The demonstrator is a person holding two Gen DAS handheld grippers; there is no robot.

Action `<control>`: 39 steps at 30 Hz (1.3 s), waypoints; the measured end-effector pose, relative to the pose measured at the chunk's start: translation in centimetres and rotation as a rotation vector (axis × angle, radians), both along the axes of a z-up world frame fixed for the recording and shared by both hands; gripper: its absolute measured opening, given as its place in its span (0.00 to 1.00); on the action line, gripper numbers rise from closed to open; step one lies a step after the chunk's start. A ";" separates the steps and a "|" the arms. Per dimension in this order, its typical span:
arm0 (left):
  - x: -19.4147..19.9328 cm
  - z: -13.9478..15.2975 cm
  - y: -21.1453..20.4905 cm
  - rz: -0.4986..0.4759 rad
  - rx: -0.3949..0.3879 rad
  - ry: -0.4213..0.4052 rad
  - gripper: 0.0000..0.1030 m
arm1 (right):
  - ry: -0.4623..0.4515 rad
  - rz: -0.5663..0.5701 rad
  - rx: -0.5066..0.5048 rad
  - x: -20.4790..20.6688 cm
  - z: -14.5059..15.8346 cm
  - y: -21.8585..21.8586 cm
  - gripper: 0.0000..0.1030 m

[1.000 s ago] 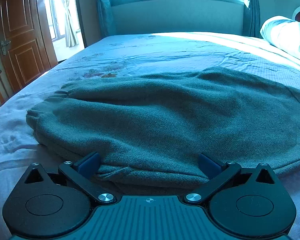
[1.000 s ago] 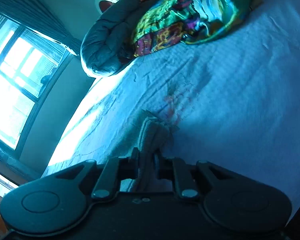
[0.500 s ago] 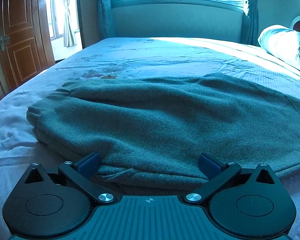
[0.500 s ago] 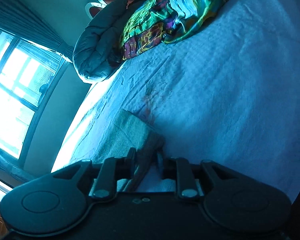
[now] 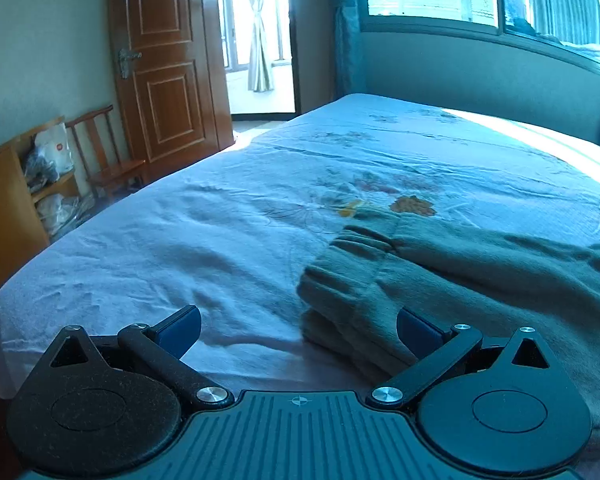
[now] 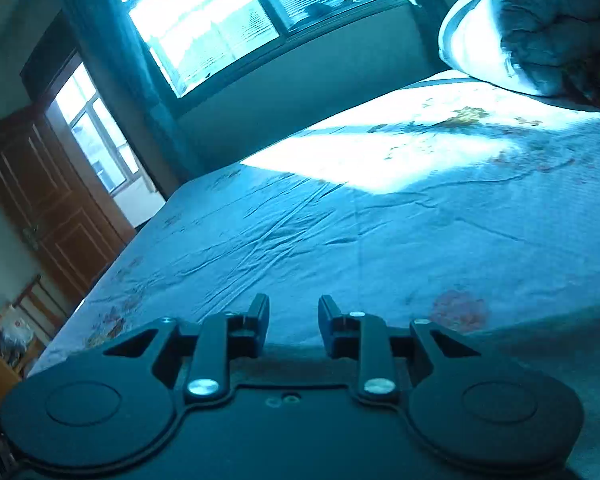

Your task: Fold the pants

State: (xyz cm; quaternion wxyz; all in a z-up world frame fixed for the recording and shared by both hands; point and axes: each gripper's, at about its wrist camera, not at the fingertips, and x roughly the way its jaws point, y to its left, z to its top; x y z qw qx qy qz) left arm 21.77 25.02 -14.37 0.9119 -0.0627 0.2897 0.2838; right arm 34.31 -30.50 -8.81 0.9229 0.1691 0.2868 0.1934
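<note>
The grey-green pants (image 5: 452,280) lie folded in layers on the bed, with the ribbed cuffs (image 5: 348,252) at their left end. My left gripper (image 5: 298,326) is open wide at the near left corner of the pants; its right finger (image 5: 418,328) rests against the fabric and its left finger (image 5: 180,326) is over bare sheet. My right gripper (image 6: 293,312) is partly open and empty above the bed, holding no cloth. A dark edge of the pants (image 6: 572,344) shows at the lower right of the right wrist view.
The bed sheet (image 5: 204,240) is pale blue with a flower print. A rolled quilt (image 6: 540,32) lies at the head of the bed. A brown door (image 5: 168,60), a wooden chair (image 5: 104,152) and a shelf with bags (image 5: 48,168) stand left of the bed.
My left gripper has swung left from the middle of the pants to their cuff end. My right gripper has let go of the cloth, opened, and turned toward the window.
</note>
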 end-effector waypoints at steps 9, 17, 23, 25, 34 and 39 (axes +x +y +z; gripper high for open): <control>3.4 -2.5 4.0 -0.062 -0.205 0.008 0.90 | 0.078 0.296 -0.176 10.5 -2.2 17.6 0.35; 3.2 -4.8 3.8 -0.116 -0.336 -0.098 0.62 | 0.173 0.425 -0.258 12.7 -5.7 21.7 0.30; 2.8 -4.0 2.8 -0.113 -0.227 -0.146 0.47 | 0.052 0.403 -0.323 11.0 -4.7 22.3 0.00; 3.5 -4.5 1.9 -0.114 -0.160 -0.068 0.47 | 0.060 0.393 -0.377 11.1 -5.6 22.8 0.00; 2.9 -2.8 1.9 -0.089 -0.162 -0.066 0.51 | -0.053 0.338 -0.329 7.6 -3.1 21.6 0.07; 3.2 -4.3 1.6 -0.046 -0.114 -0.021 0.83 | 0.037 0.441 -0.419 6.8 -6.9 23.2 0.02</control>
